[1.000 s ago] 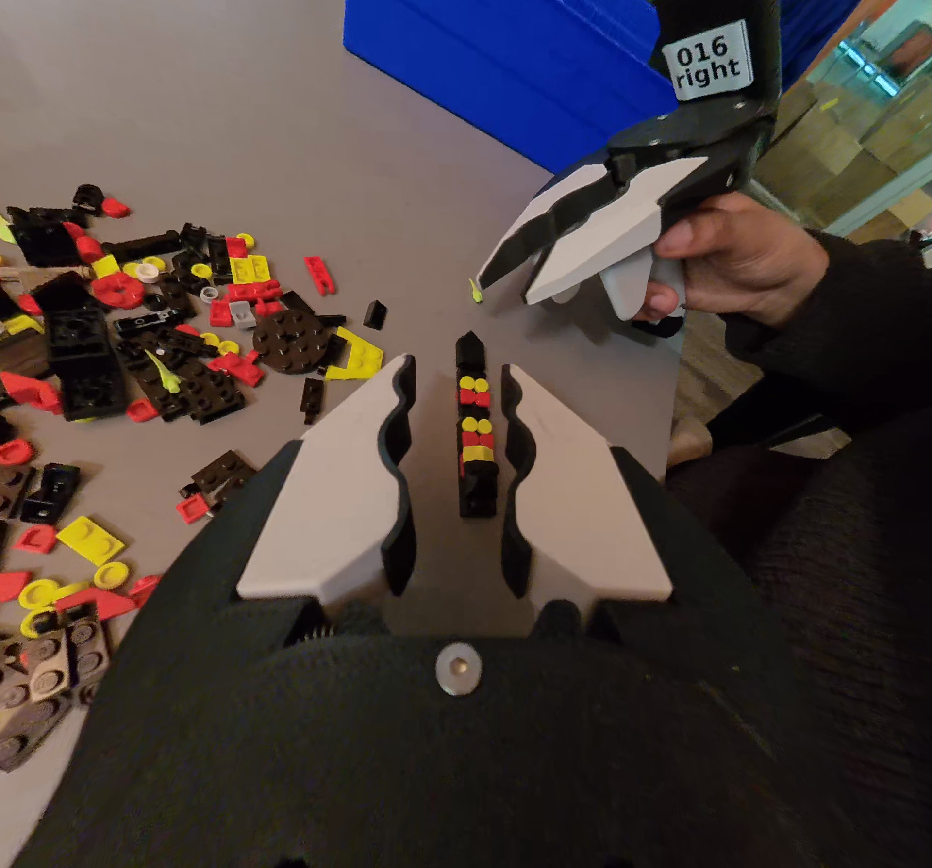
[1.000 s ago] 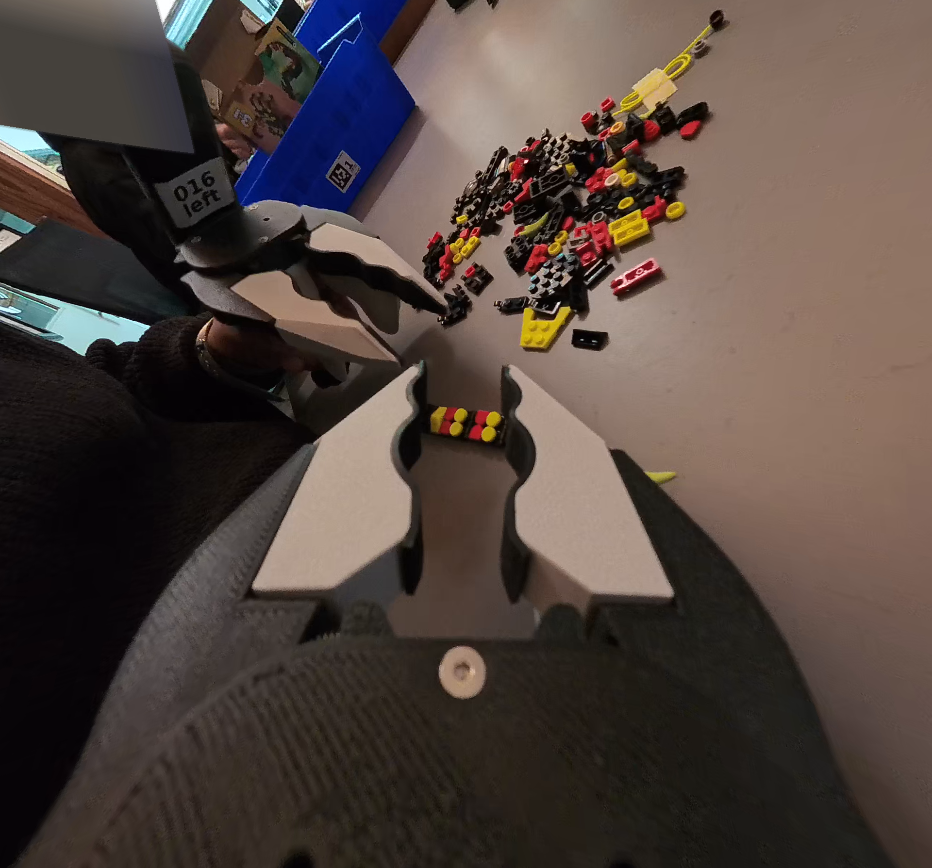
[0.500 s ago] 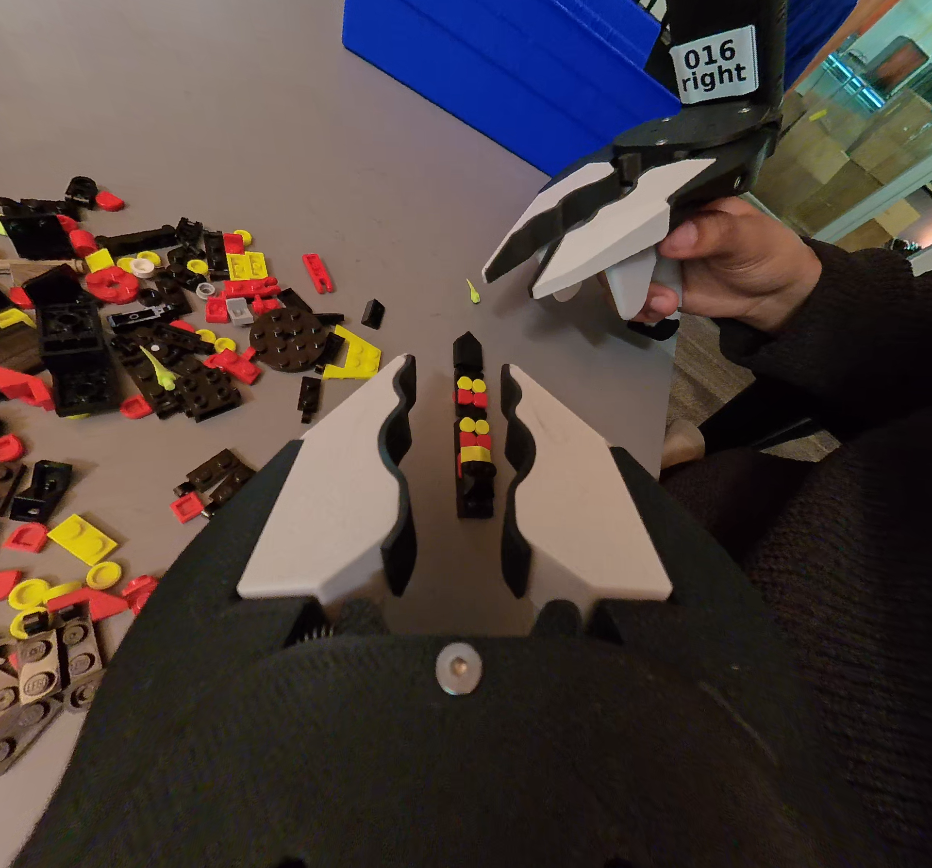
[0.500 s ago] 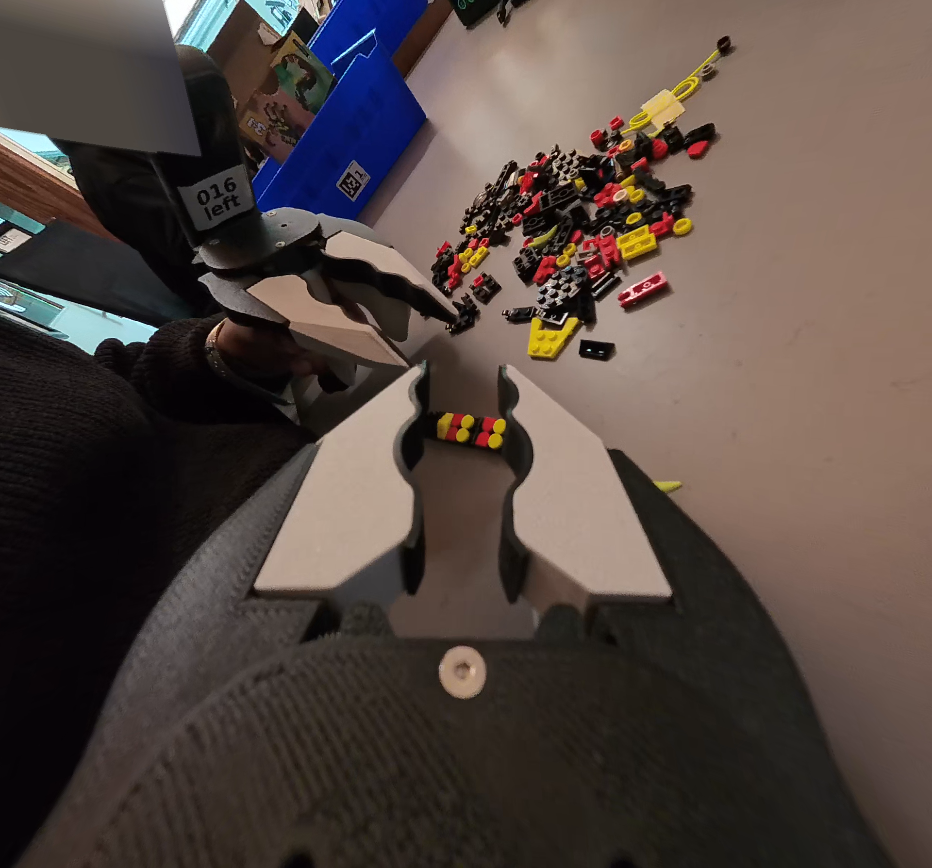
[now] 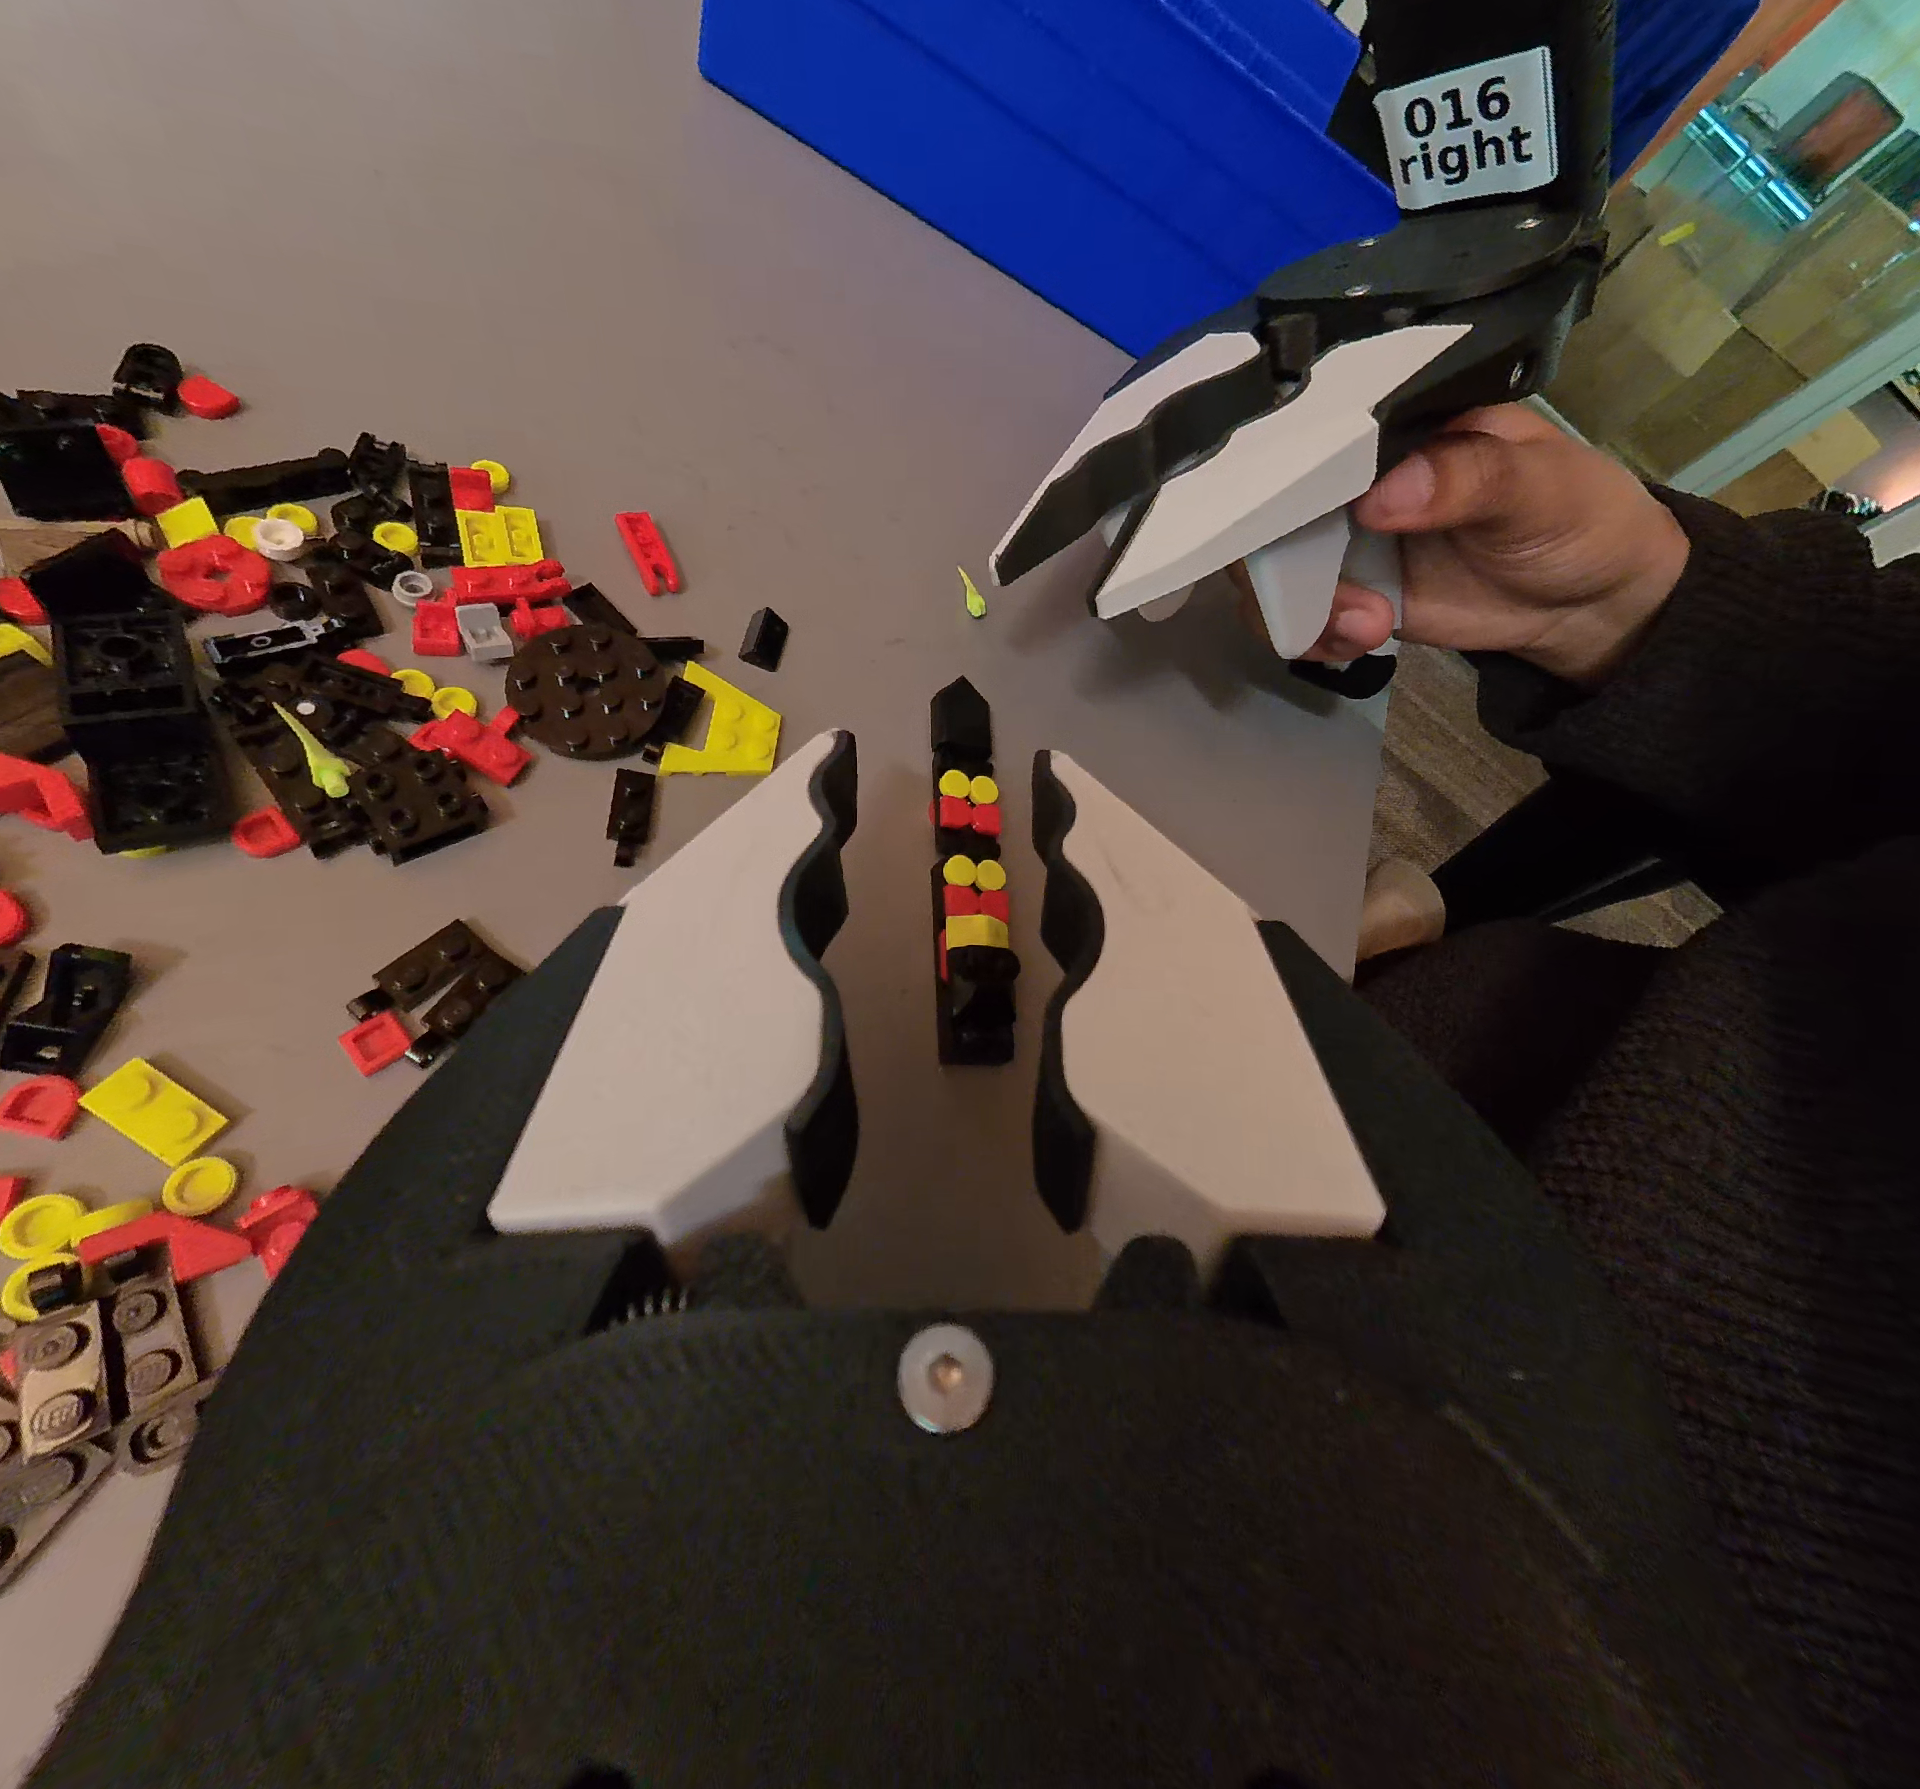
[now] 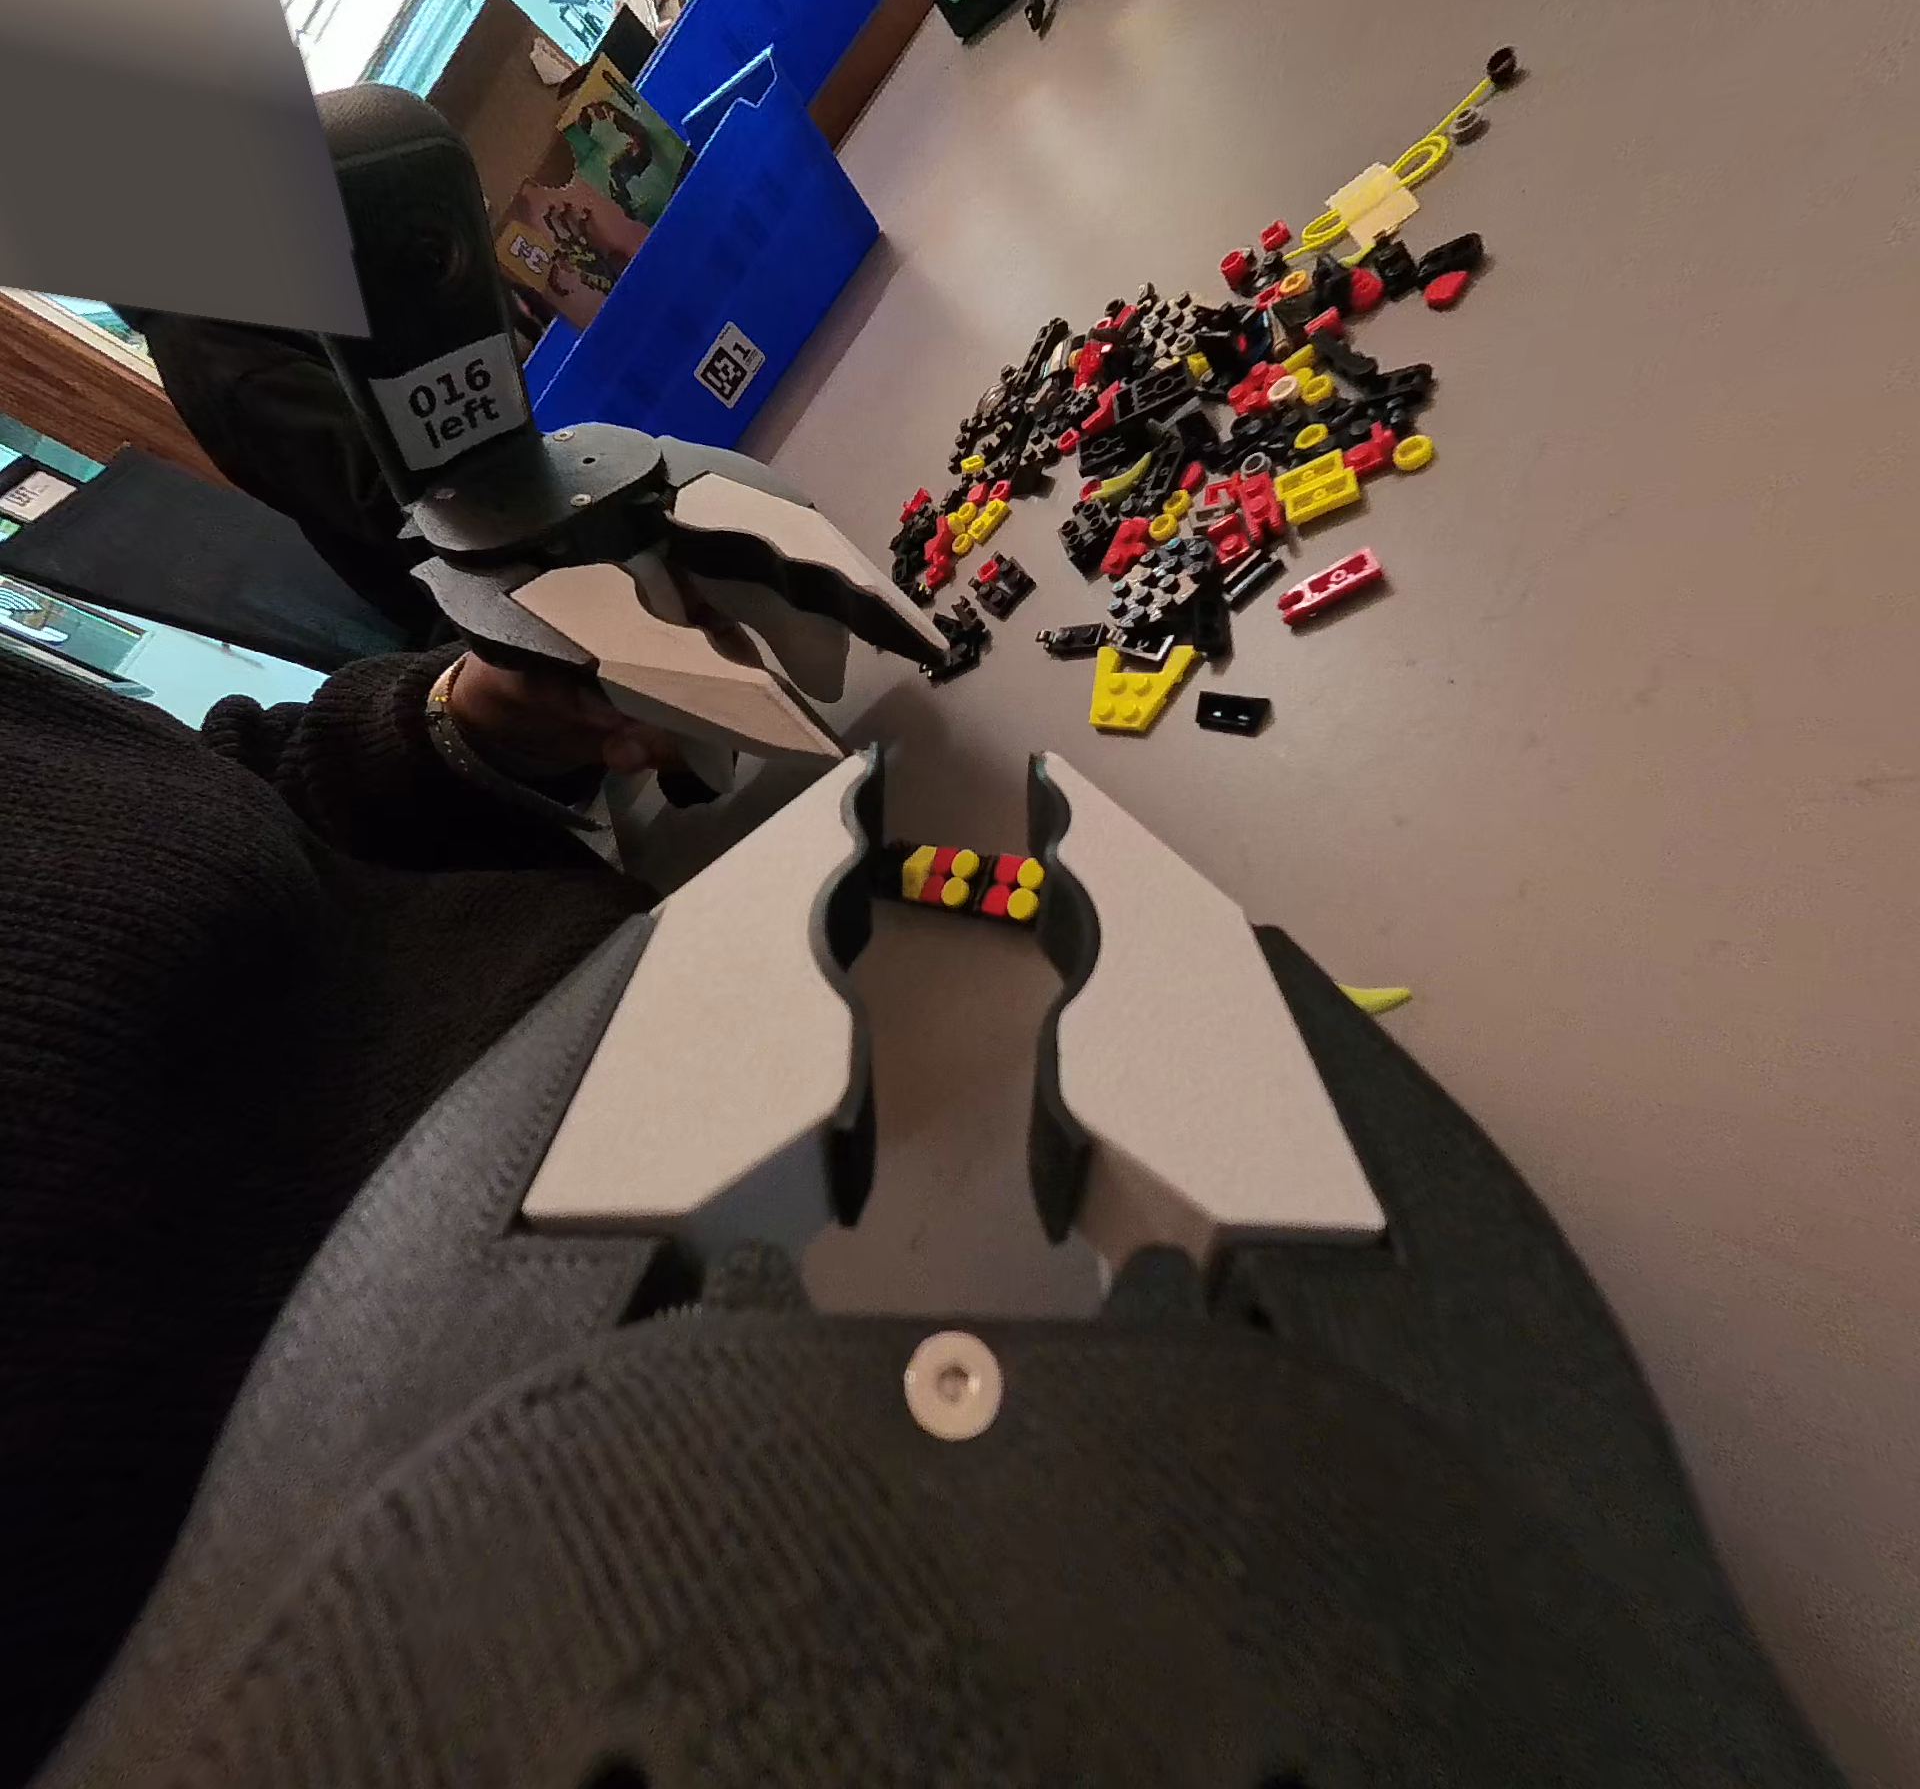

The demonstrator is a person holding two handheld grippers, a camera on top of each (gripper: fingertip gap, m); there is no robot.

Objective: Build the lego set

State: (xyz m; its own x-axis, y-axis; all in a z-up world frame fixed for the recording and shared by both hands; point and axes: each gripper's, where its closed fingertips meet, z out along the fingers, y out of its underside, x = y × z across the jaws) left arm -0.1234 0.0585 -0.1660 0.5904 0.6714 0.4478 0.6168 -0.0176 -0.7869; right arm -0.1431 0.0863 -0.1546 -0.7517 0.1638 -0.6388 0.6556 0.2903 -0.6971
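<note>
Left gripper spread wide, empty, straddling the black strip assembly with red and yellow studs, lying flat on the grey table lengthwise between the fingers, touching neither. Right gripper likewise parted and empty, seeing only the strip's studded middle crosswise just past its tips. Only in left wrist view: strip's pointed black end at 12 o'clock, table edge close at 3 o'clock, blue bin at 1 o'clock. Only in right wrist view: full spread of the loose brick pile at 1 o'clock, bare tabletop at 3 o'clock.
</note>
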